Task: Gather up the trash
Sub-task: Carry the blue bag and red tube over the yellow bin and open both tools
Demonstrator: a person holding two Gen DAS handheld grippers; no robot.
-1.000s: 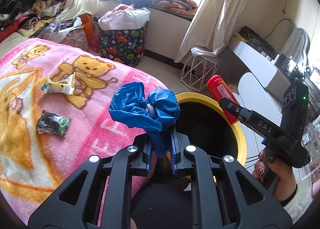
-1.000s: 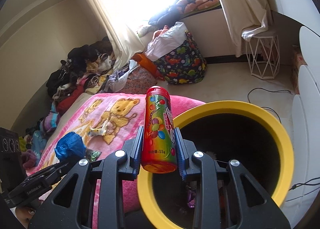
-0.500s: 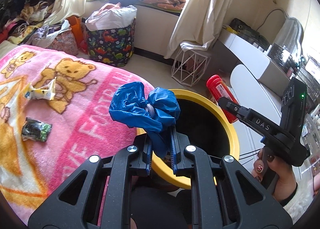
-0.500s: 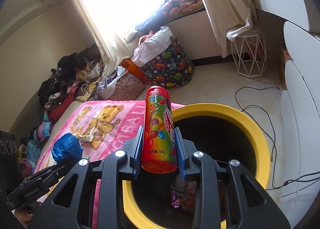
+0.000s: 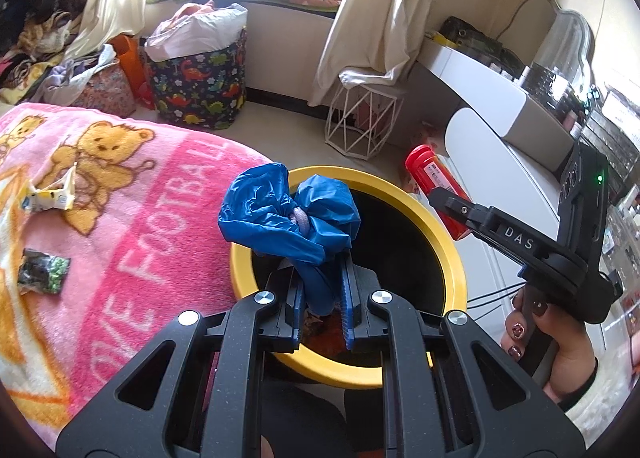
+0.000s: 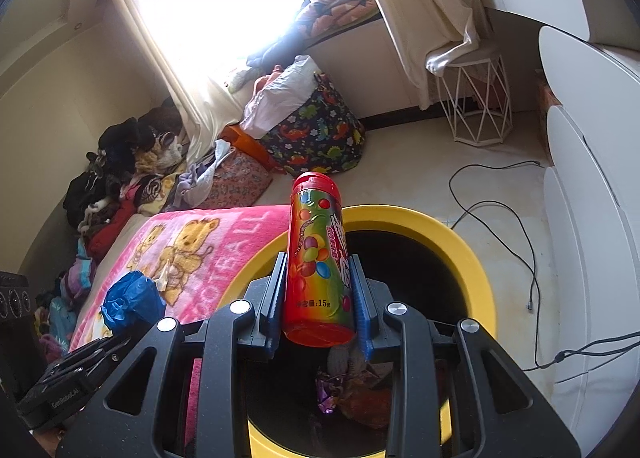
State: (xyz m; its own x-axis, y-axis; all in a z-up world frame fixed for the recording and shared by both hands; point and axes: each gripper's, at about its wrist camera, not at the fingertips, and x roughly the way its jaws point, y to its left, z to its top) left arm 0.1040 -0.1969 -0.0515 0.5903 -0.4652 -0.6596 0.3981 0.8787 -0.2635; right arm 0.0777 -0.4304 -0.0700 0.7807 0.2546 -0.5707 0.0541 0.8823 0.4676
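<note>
- Left gripper: jaws are clamping a crumpled blue bag, which is hanging over the near rim of the bin.
- Right gripper: jaws are clamping a red candy tube, cap up, over the bin's opening; in the left view a hand is gripping its handle.
- Bin: yellow-rimmed, standing against the bed; wrappers are lying inside.
- Blanket: pink; a white wrapper and a dark packet are lying on it, well apart from the bin.

One bin, one candy tube, one blue bag, two wrappers.
</note>
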